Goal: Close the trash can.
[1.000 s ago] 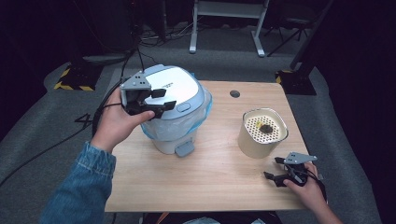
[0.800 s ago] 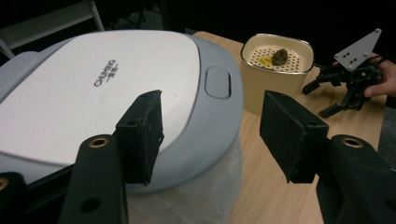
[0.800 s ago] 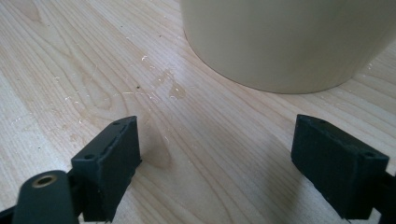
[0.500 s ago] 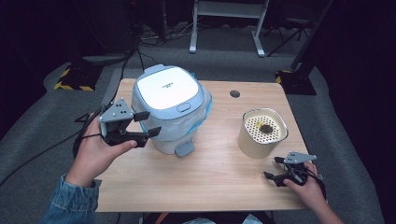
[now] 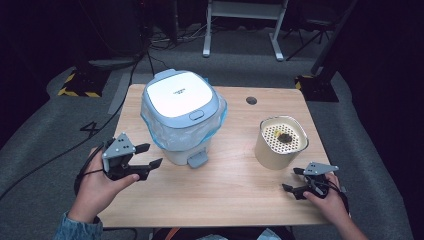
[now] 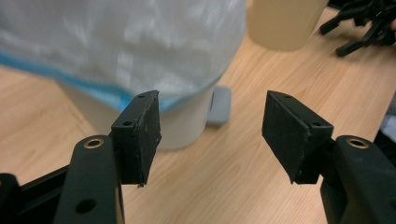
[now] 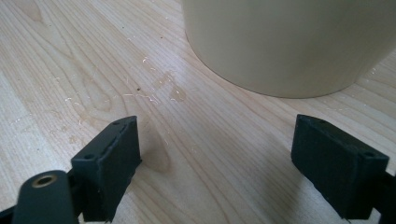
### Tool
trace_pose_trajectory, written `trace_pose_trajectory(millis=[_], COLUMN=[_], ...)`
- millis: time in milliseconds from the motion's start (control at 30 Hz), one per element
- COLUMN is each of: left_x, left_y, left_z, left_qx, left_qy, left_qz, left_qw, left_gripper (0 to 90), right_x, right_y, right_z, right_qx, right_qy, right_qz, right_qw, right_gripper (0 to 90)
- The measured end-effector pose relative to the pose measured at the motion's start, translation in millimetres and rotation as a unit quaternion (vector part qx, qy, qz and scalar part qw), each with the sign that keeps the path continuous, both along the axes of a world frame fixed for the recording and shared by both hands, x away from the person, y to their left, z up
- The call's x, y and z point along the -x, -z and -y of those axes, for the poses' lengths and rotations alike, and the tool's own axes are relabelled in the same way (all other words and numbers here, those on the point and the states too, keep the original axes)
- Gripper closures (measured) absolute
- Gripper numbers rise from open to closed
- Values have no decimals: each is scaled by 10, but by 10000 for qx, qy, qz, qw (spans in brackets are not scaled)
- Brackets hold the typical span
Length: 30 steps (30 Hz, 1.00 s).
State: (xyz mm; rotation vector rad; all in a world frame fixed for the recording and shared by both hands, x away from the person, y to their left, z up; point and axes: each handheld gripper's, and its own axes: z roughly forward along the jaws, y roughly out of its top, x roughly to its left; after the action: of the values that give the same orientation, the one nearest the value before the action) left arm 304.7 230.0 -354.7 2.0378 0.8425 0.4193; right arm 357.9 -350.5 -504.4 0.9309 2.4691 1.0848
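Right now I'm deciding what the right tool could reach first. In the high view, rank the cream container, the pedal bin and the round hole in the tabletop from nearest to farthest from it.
1. Cream container: just beyond the right tool, slightly left of it.
2. Round hole: near the table's far edge, behind the container.
3. Pedal bin: far across on the left half.

Mostly plastic on pale wood here

Table (image 5: 235, 185) is light wood-grain, matt, a bit scuffed up close; bin (image 5: 182, 117) looks like smooth plastic with a glossy white lid (image 5: 177, 94), crinkly shiny liner (image 5: 167, 135) spilling out; cup (image 5: 280, 142) is cream, matt plastic by the look; the pads (image 6: 140, 135) are black, matt, slightly rough rubbery stuff; floor (image 5: 45, 130) is grey carpet.
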Motion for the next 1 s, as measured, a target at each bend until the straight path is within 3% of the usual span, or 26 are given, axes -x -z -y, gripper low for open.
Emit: trace_pose_trajectory(millis=[167,300,500,733,833,933,1000], left_x=[-10,-22,-38,-115,-128,-126,-128], left_y=[298,471,784,1128,1224,1290,1321], left_z=[-63,-95,-112,-116,-125,-123,-117], left_qx=[210,120,143,-32,-167,-430,-462], left_qy=[-113,-234,-441,-620,-652,-616,-606], left_qz=[-246,-324,-603,-911,-986,-1013,-1068], left_qw=[9994,9991,9971,9939,9928,9920,9914], left_gripper=[379,380,381,380,372,336,326], right_x=[0,0,1,1,1,1,1], right_y=[0,0,0,0,0,0,0], right_z=[0,0,0,0,0,0,0], right_qx=[0,0,-1,1,0,1,1], right_qy=[1,0,2,3,1,4,1], right_qz=[-2,0,-2,-3,-1,-3,0], right_qw=[10000,10000,10000,10000,10000,10000,10000], right_gripper=[157,157,157,157,157,157,157])
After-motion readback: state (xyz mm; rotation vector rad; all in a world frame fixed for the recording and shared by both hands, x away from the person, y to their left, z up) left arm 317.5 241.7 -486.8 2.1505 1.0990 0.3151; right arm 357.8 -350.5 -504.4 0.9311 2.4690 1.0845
